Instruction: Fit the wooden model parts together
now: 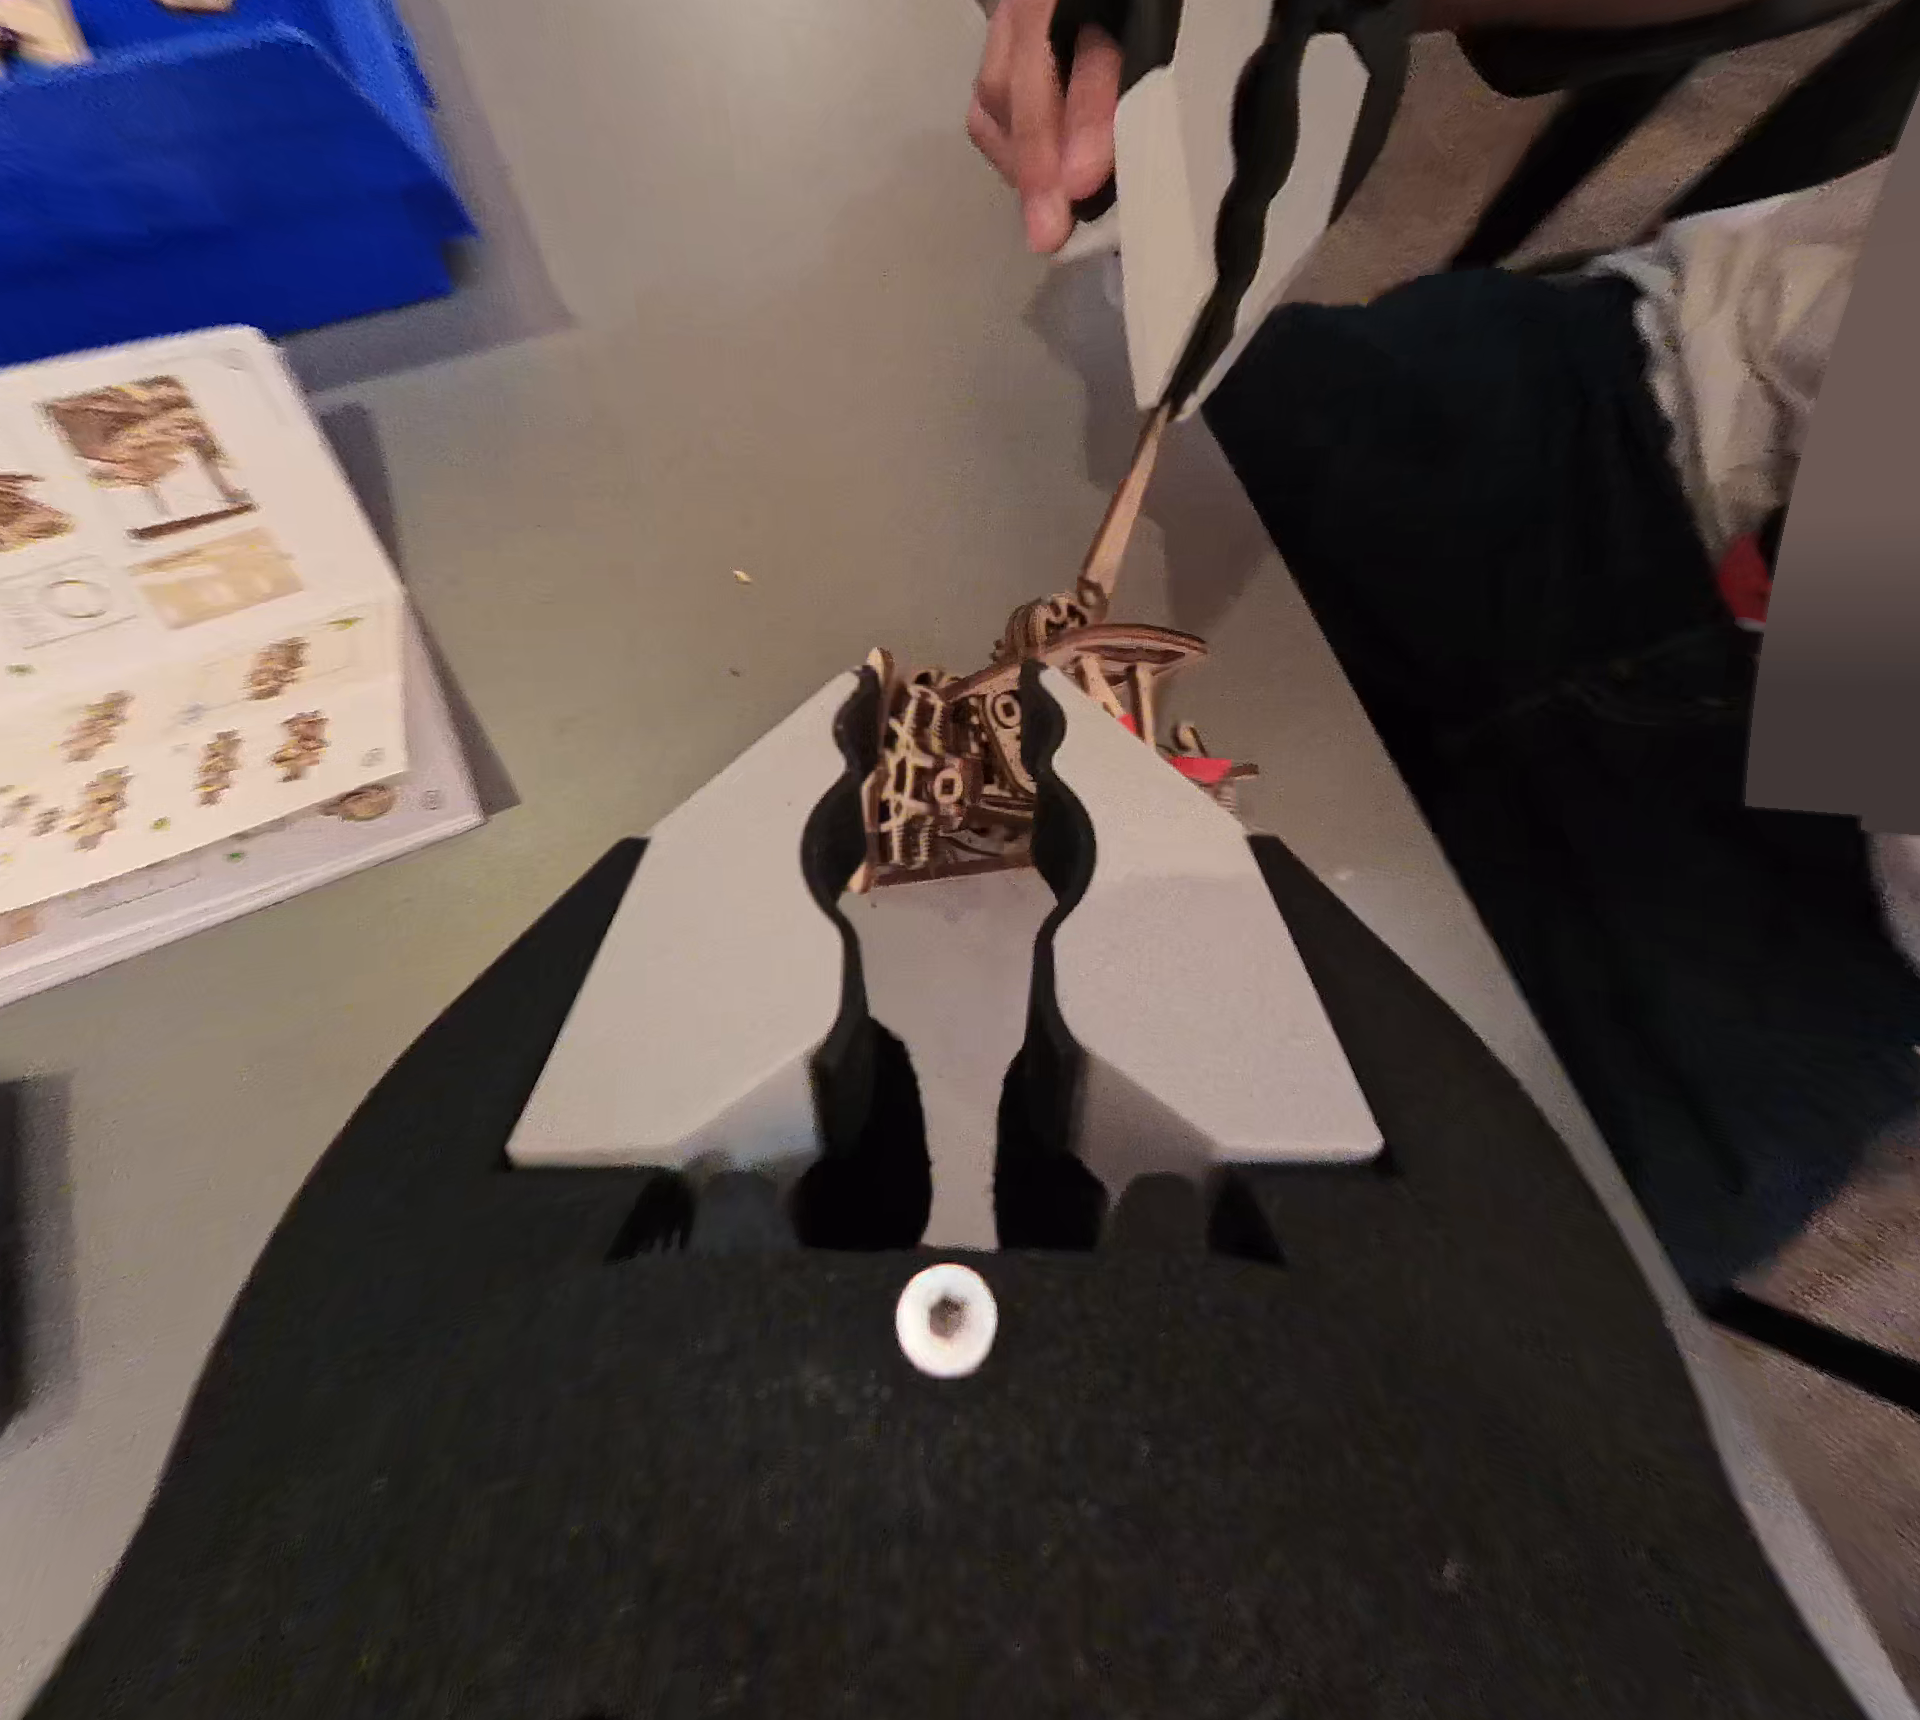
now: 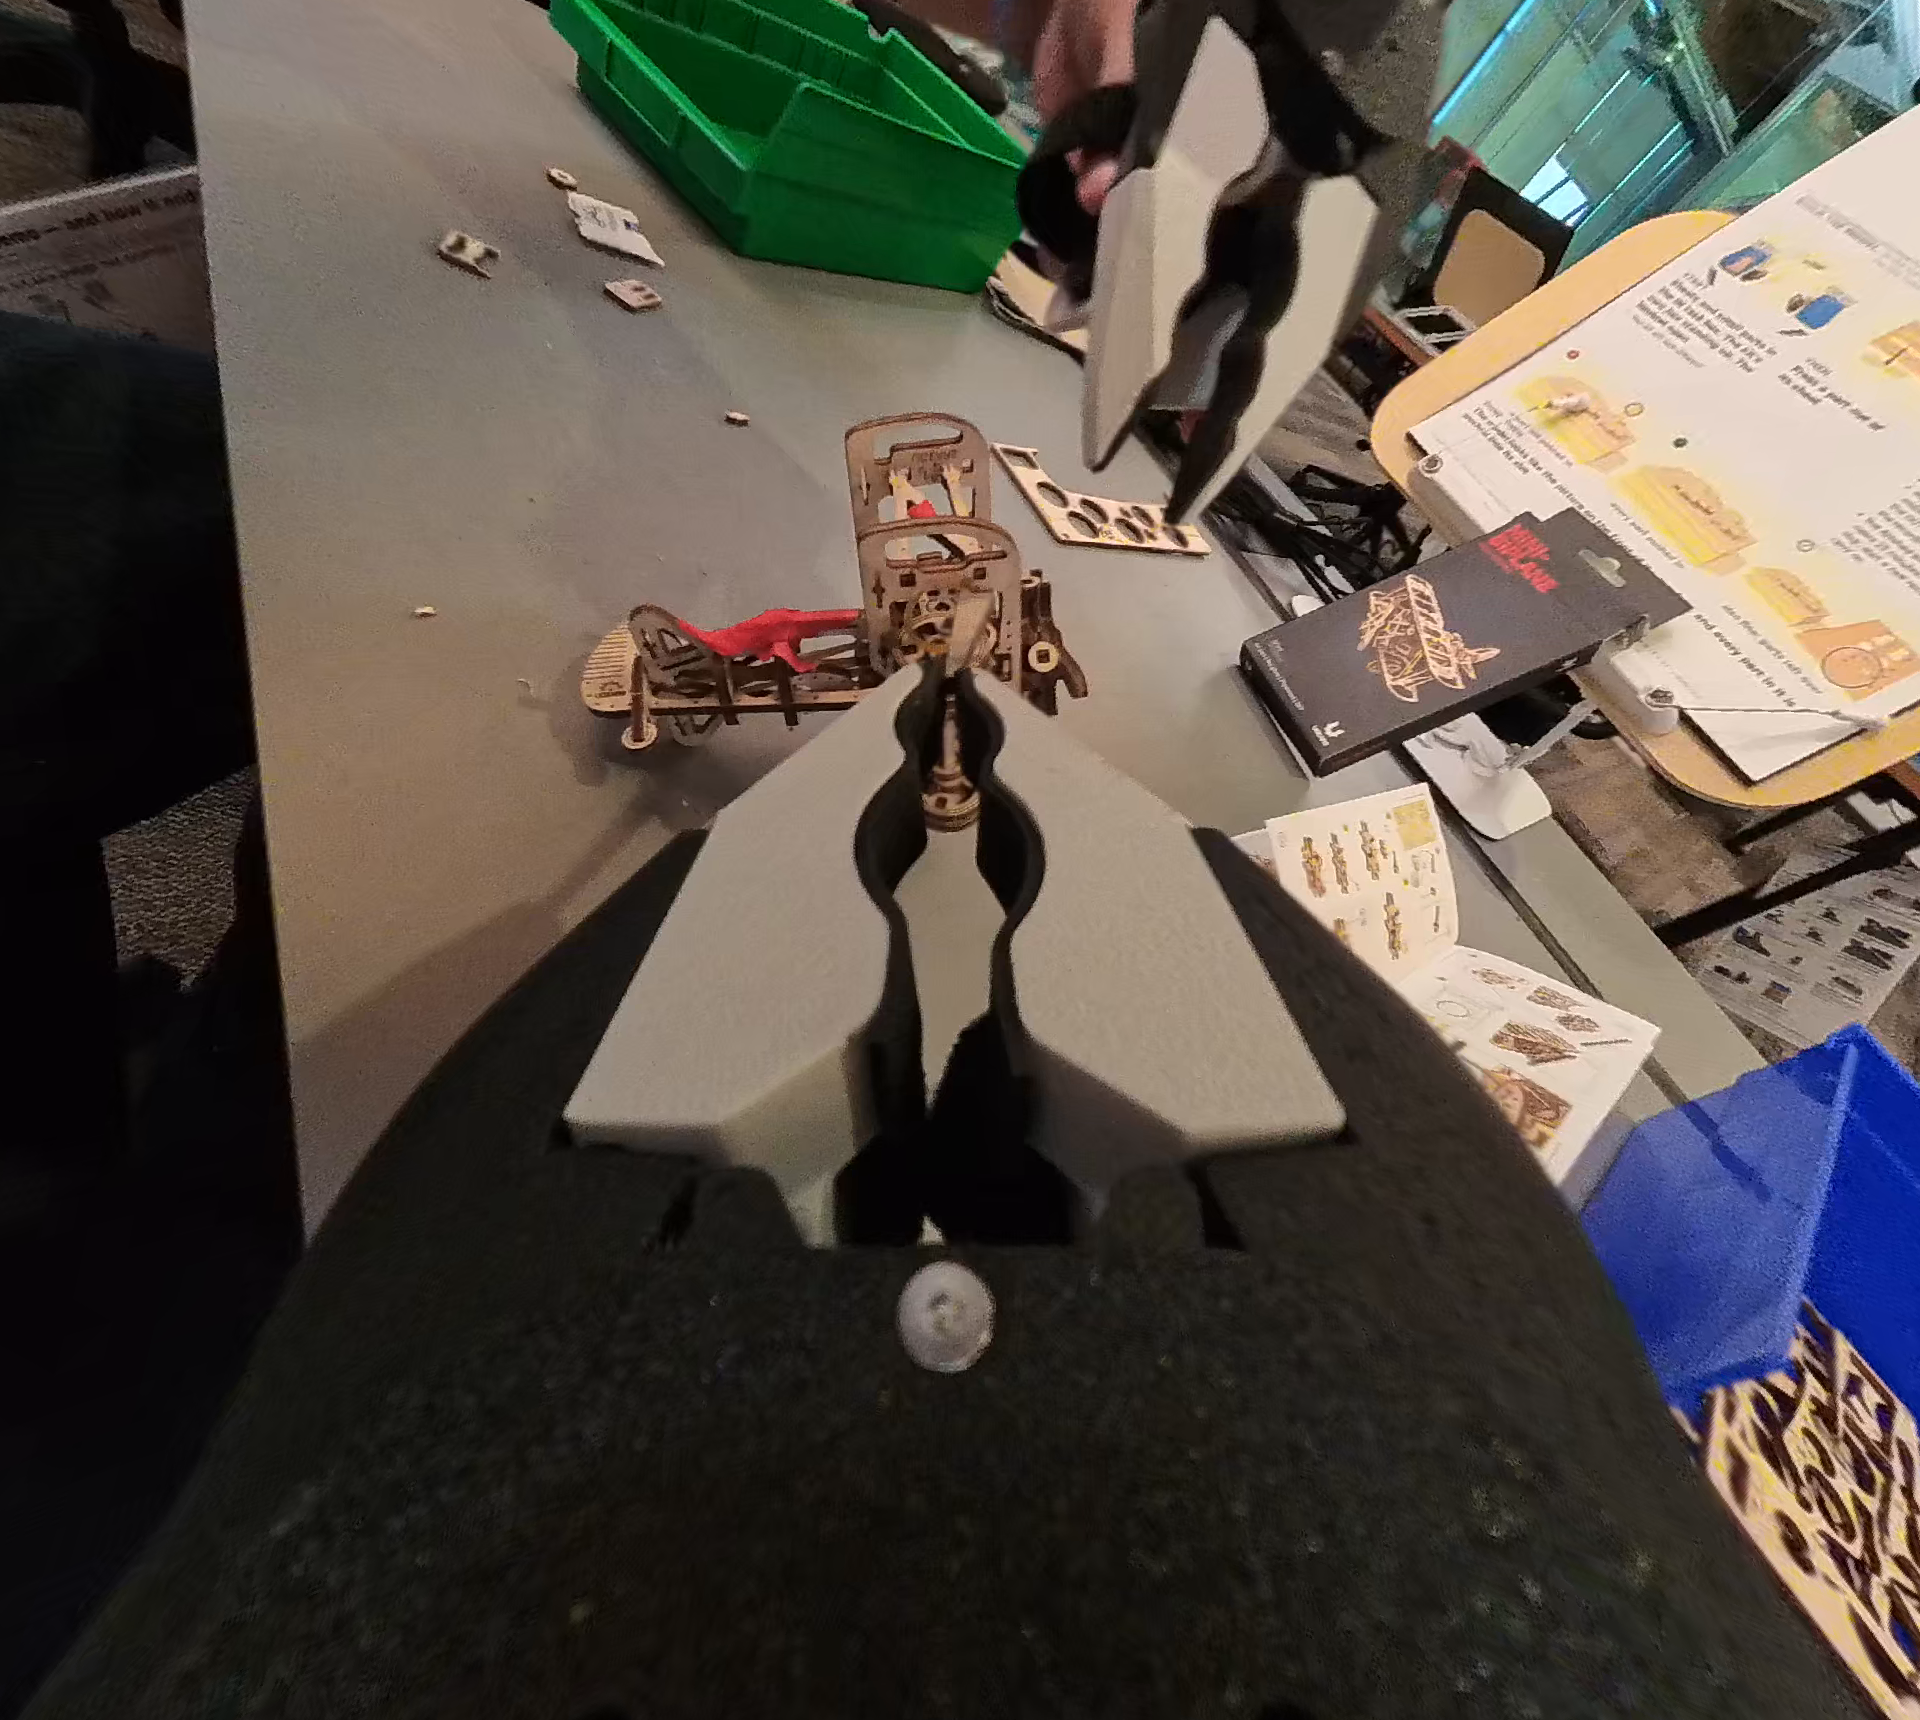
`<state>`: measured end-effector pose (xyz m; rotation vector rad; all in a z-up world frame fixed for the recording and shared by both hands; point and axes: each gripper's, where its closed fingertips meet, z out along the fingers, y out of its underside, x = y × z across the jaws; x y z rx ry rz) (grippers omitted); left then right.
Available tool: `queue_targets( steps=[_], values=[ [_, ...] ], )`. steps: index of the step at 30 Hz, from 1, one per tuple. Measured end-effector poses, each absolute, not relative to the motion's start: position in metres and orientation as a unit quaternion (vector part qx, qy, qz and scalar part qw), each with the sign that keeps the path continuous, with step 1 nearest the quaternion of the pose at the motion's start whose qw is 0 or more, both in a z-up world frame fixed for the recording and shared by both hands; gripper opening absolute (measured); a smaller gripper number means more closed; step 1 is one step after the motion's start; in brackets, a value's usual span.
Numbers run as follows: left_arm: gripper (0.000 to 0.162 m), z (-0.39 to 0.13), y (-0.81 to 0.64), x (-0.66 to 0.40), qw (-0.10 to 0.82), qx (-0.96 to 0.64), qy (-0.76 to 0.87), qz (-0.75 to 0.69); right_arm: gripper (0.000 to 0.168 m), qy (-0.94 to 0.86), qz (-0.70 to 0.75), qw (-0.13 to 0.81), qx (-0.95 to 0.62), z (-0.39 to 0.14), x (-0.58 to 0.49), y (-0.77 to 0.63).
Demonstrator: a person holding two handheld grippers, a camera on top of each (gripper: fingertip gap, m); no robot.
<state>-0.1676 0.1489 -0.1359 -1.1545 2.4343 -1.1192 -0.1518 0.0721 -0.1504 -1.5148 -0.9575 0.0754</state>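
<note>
A partly built wooden plane model (image 2: 831, 631) with a red piece lies on the grey table (image 2: 416, 423). My right gripper (image 2: 940, 683) is shut on a thin wooden part (image 2: 948, 766), and the part's far end touches the front of the model. In the left wrist view the right gripper (image 1: 1174, 403) holds that part (image 1: 1122, 507) slanting down onto the model (image 1: 966, 766). My left gripper (image 1: 943, 683) is open and empty, and the model shows through the gap between its fingers. In the right wrist view the left gripper (image 2: 1143, 486) hangs above the table beyond the model, apart from it.
A green bin (image 2: 790, 112) stands at the back. A blue bin (image 1: 208, 112) holds loose wooden pieces. An instruction booklet (image 1: 187, 631), a black box (image 2: 1455, 631), a punched wooden sheet (image 2: 1101, 507) and small scraps (image 2: 468, 252) lie around. The table edge (image 1: 1299, 590) is close beside the model. The grippers' ends are close to 9 centimeters from one another.
</note>
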Motion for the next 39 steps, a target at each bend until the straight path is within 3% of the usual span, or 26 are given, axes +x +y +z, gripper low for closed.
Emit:
queue_targets(
  steps=[2,10,15,22,26,33,39],
  values=[
    [0.027,-0.135,0.152,-0.168,0.184,-0.399,0.819,-0.370,0.000,-0.411,0.035,0.628,-0.660,-0.147,-0.150,0.070],
    [0.026,-0.105,0.135,-0.184,0.328,-0.433,0.747,-0.385,0.000,-0.391,0.058,0.623,-0.675,-0.148,-0.152,0.068],
    [0.037,-0.109,0.130,-0.191,0.405,-0.478,0.699,-0.344,0.000,-0.376,0.039,0.627,-0.681,-0.143,-0.144,0.069],
    [0.034,-0.108,0.097,-0.218,0.401,-0.550,0.617,-0.396,0.000,-0.270,0.168,0.647,-0.693,-0.103,-0.153,0.055],
    [0.034,-0.096,0.063,-0.224,0.345,-0.602,0.542,-0.474,0.001,-0.372,0.087,0.696,-0.609,-0.090,-0.180,0.040],
    [0.030,-0.091,0.048,-0.245,0.360,-0.625,0.512,-0.466,0.001,-0.433,0.103,0.690,-0.572,-0.085,-0.219,0.017],
    [0.020,-0.089,0.011,-0.262,0.257,-0.599,0.546,-0.526,0.001,-0.491,0.109,0.683,-0.530,-0.076,-0.245,-0.008]
  ],
)
